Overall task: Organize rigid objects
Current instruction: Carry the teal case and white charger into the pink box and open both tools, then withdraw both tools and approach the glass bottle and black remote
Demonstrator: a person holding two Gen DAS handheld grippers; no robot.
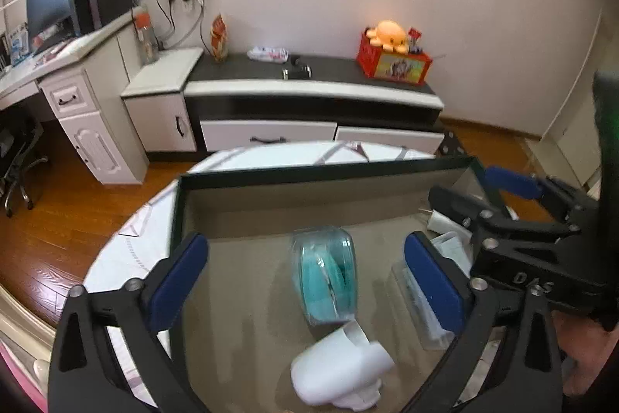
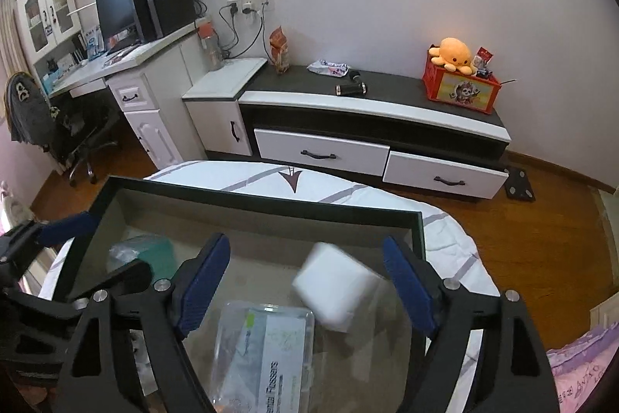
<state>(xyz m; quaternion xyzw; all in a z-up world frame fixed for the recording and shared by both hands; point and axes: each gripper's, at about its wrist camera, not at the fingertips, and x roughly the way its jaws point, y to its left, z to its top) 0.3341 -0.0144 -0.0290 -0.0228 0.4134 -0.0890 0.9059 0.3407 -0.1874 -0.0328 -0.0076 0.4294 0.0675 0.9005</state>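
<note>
While the teal-filled clear jar and white block lie loose in the dark-rimmed box on the bed, both lie between spread fingers, left gripper and right gripper gripping nothing.

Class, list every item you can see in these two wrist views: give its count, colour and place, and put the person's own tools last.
box: one, dark-rimmed, tan inside, on the white bedding
clear jar: one, teal contents, lying in the box
white plastic piece: one, in the box, near edge
clear flosser case: one, in the box
white block: one, blurred, over the box
TV cabinet: one, black and white, by the wall
octopus plush: one, orange, on the red crate
monitor: one, black, on the desk
left gripper: one, blue pads, open over the jar
right gripper: one, blue pads, open over the case
</note>
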